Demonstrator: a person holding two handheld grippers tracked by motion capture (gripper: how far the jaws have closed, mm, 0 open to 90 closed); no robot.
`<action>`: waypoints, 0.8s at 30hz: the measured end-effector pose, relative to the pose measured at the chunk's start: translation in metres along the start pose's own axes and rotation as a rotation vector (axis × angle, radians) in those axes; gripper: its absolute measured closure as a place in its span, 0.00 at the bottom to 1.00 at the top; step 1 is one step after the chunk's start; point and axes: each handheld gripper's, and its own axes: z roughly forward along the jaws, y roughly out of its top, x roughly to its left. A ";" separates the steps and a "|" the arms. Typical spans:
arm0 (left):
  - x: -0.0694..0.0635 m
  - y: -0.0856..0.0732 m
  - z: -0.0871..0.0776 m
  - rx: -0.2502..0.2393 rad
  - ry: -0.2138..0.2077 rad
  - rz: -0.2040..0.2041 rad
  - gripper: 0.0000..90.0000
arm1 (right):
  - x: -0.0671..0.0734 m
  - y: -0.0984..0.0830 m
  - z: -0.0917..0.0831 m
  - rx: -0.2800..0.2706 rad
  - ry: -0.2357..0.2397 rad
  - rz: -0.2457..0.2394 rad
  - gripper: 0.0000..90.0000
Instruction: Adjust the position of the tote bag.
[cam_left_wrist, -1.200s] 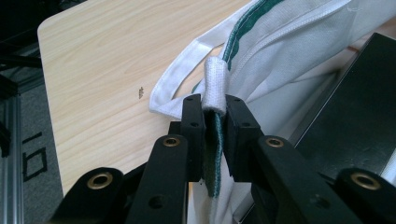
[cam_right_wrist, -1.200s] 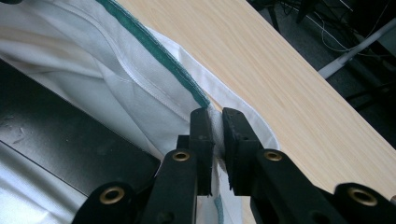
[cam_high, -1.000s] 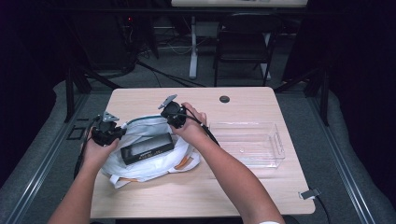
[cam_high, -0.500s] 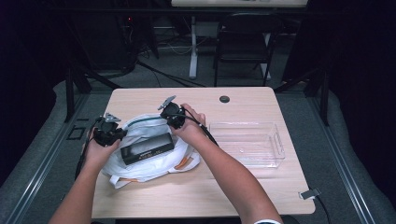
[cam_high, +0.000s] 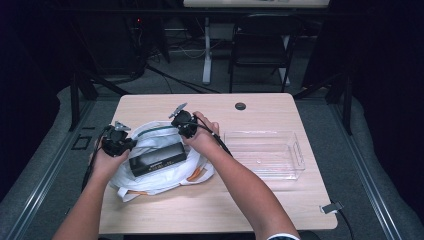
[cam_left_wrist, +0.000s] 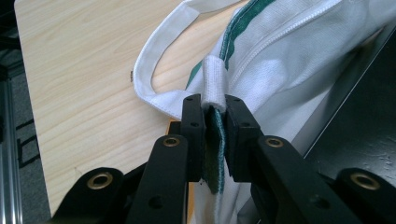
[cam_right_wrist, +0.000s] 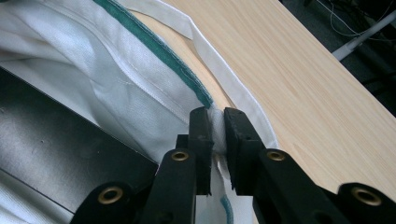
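Little is shifting since earlier: both grippers (cam_high: 118, 141) (cam_high: 184, 122) are clamping the bag's (cam_high: 165, 172) rim around the black box (cam_high: 157, 159), still half inside; the bin (cam_high: 265, 154) beside the bag is waiting.

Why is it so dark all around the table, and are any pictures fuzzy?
High view: light falls on the table, the room behind stays nearly black, and the clear bin shows faint glints. Left gripper view: the white bag is sharp, the near tool slightly soft. Right gripper view: bright wood, dim black box.
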 end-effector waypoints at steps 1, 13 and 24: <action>0.000 0.000 0.001 0.000 -0.001 -0.001 0.89 | 0.000 0.000 0.000 0.000 0.001 0.001 0.90; 0.001 0.003 0.003 0.018 0.007 -0.002 0.89 | -0.005 0.001 -0.025 -0.046 -0.003 0.011 0.81; 0.003 0.005 0.005 0.039 0.003 -0.008 0.89 | -0.003 -0.012 -0.039 -0.038 0.004 -0.004 0.80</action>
